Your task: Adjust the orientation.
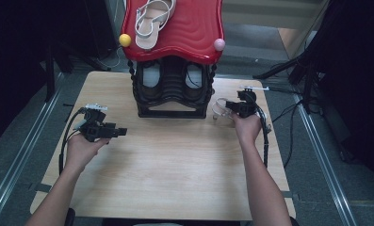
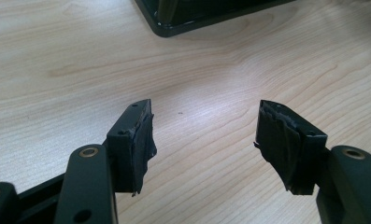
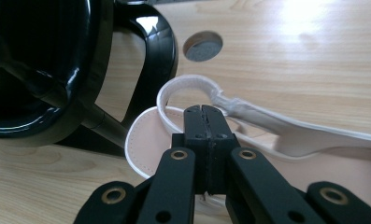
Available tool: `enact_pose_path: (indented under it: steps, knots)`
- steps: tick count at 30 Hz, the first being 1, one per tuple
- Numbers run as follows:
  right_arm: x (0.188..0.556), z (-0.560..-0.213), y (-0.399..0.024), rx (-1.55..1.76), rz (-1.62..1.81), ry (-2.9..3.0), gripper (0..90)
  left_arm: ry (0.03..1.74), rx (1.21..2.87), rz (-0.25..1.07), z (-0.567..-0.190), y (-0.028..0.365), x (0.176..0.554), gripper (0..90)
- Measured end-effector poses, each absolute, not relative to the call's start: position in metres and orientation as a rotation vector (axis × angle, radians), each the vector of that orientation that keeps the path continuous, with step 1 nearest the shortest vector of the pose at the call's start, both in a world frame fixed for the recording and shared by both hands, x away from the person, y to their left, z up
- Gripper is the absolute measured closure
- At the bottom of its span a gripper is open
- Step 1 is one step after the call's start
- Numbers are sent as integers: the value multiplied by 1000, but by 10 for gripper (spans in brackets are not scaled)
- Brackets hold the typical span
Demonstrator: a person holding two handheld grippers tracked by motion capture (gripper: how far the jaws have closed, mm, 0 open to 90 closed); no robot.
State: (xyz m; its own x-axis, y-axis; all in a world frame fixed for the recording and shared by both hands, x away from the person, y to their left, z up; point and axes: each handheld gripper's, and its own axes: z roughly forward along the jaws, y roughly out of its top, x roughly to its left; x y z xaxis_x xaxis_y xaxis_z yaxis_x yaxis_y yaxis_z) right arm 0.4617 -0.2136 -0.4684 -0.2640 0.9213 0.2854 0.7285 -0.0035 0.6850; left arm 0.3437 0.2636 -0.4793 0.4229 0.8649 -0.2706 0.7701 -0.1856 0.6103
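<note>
- Sitting in the lower middle of the right gripper view, the white sandal [image 3: 150,140] is lying on the wooden table [image 3: 314,60], and its strap is looping up just behind the black tips.
- The right gripper [image 3: 205,111] is pressing its two jaws tight together. It looks like it is pinching a bit of the sandal, but the tips are hiding the exact spot.
- In the high view that sandal [image 1: 218,109] is showing as a pale shape right of middle, touching the front of the right gripper [image 1: 231,107] and lying just beside the black rack [image 1: 171,89].
- The black rack is standing in the upper middle of the high view, and dark shoes [image 1: 193,75] are sitting inside it.
- A red shelf top [image 1: 194,28] is sitting on the rack, and another white sandal [image 1: 152,19] is lying on it at the upper left.
- A yellow ball [image 1: 125,40] and a pink ball [image 1: 219,44] are sticking out at the red top's two front corners.
- The left gripper [image 2: 204,130] is holding its jaws wide apart over bare wood, with nothing between them.
- In the high view the left gripper [image 1: 121,132] is resting at the left middle, well apart from the rack.
</note>
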Motion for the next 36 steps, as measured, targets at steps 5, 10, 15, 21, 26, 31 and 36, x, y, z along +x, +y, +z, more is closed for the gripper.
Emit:
enact_pose_path:
  steps: [5, 10, 15, 21, 26, 31, 36]
  knots:
    - [461, -477, -208, 1760, 1099, 2064, 900, 1382, 1989, 173, -480, 264, 343, 371]
    - [454, -477, -210, 1743, 1051, 2100, 900, 1381, 1985, 171, -480, 263, 343, 371]
    - [446, -482, -224, 1768, 1046, 2085, 900, 1380, 1985, 164, -480, 264, 343, 371]
    - [440, -484, -241, 1795, 1013, 2078, 900, 1383, 1986, 167, -480, 263, 343, 371]
    - [435, -475, -241, 1739, 1063, 2063, 900, 1379, 1974, 160, -480, 262, 344, 371]
    - [447, -461, -236, 1734, 1123, 2029, 900, 1370, 1990, 173, -479, 259, 343, 371]
    - [463, -454, -226, 1739, 1157, 2009, 900, 1373, 2002, 171, -481, 261, 344, 371]
